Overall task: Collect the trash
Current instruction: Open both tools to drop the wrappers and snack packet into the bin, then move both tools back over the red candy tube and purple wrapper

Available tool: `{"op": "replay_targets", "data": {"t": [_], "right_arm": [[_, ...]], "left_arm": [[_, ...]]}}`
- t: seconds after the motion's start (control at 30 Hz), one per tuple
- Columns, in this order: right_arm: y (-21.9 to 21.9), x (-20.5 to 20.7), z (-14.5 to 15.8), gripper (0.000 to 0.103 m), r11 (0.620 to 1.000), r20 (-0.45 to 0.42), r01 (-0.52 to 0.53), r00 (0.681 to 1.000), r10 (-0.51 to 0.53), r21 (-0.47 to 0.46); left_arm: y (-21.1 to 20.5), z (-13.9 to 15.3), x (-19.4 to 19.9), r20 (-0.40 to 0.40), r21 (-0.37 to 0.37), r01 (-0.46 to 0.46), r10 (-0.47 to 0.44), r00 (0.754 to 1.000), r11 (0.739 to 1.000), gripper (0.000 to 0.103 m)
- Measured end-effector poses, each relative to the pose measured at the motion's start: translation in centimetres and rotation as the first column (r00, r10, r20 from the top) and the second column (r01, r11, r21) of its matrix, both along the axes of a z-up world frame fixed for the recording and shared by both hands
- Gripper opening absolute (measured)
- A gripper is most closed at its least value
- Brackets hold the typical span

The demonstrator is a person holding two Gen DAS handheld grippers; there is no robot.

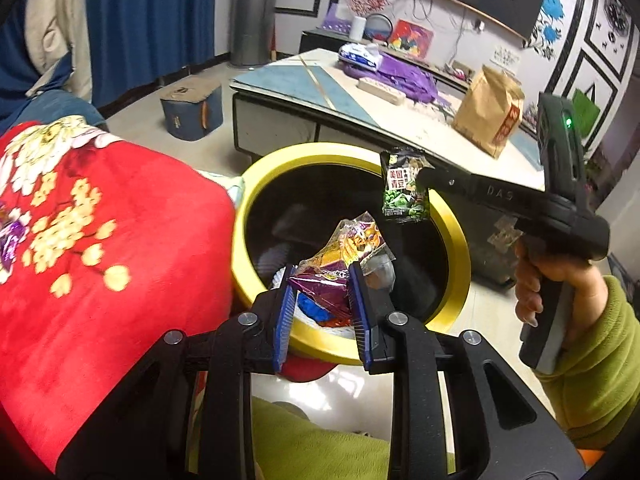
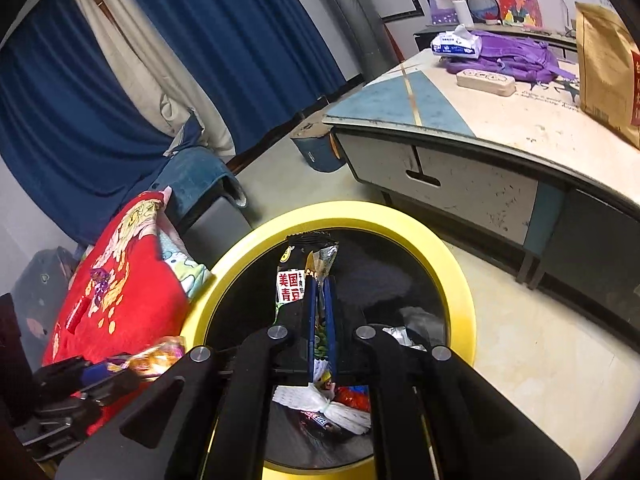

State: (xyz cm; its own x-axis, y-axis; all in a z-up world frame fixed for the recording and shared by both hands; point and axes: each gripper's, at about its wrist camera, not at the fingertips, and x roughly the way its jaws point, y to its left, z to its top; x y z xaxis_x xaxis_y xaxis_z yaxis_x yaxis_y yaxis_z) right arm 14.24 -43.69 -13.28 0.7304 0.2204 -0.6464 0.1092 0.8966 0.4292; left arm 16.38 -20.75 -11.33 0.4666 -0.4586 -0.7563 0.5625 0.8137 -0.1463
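Observation:
A black bin with a yellow rim stands on the floor below both grippers. My left gripper is shut on a crumpled bunch of purple and orange wrappers above the bin's near edge. In the right wrist view it shows at the lower left with the wrappers. My right gripper is shut on a green pea snack packet, which hangs over the bin's opening. White paper and other wrappers lie inside the bin.
A red floral blanket lies left of the bin. Behind the bin stands a low table with a brown paper bag, a purple bag and a tissue pack. A blue box sits on the floor by blue curtains.

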Motion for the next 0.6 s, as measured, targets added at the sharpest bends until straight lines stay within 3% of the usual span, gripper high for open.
{"op": "replay_targets", "data": {"t": [0.03,0.13,0.2,0.27,0.33,0.6], "right_arm": [[-0.2,0.0,-0.1,0.013,1.000,-0.003,0.005,1.000,-0.005,0.008],[-0.7,-0.1,-0.3,0.034,0.999,-0.005,0.029,1.000,-0.028,0.036],[-0.6,-0.2,-0.2,0.037,0.999,0.000,0.034,0.999,-0.034,0.036],[-0.3,-0.1,0.2,0.046,0.999,0.009,0.034,0.999,-0.034,0.035],[0.3,-0.1,0.6,0.050,0.999,0.024,0.025,0.999,-0.026,0.034],[5.2,0.2,3.4,0.063,0.996,0.105,-0.085,0.991,0.086,-0.010]], "left_arm": [[-0.1,-0.1,0.1,-0.003,0.001,0.005,-0.005,1.000,1.000,0.024],[0.2,0.3,0.8,-0.004,-0.024,-0.004,0.004,1.000,1.000,0.058],[1.0,0.5,0.9,0.000,-0.053,-0.019,0.019,1.000,0.998,0.061],[2.1,0.9,0.9,0.013,-0.075,-0.052,0.053,0.998,0.996,0.079],[3.1,1.3,1.0,0.024,-0.103,-0.092,0.095,0.995,0.990,0.088],[8.4,3.6,1.0,0.080,-0.161,-0.261,0.276,0.958,0.952,0.092]]}}
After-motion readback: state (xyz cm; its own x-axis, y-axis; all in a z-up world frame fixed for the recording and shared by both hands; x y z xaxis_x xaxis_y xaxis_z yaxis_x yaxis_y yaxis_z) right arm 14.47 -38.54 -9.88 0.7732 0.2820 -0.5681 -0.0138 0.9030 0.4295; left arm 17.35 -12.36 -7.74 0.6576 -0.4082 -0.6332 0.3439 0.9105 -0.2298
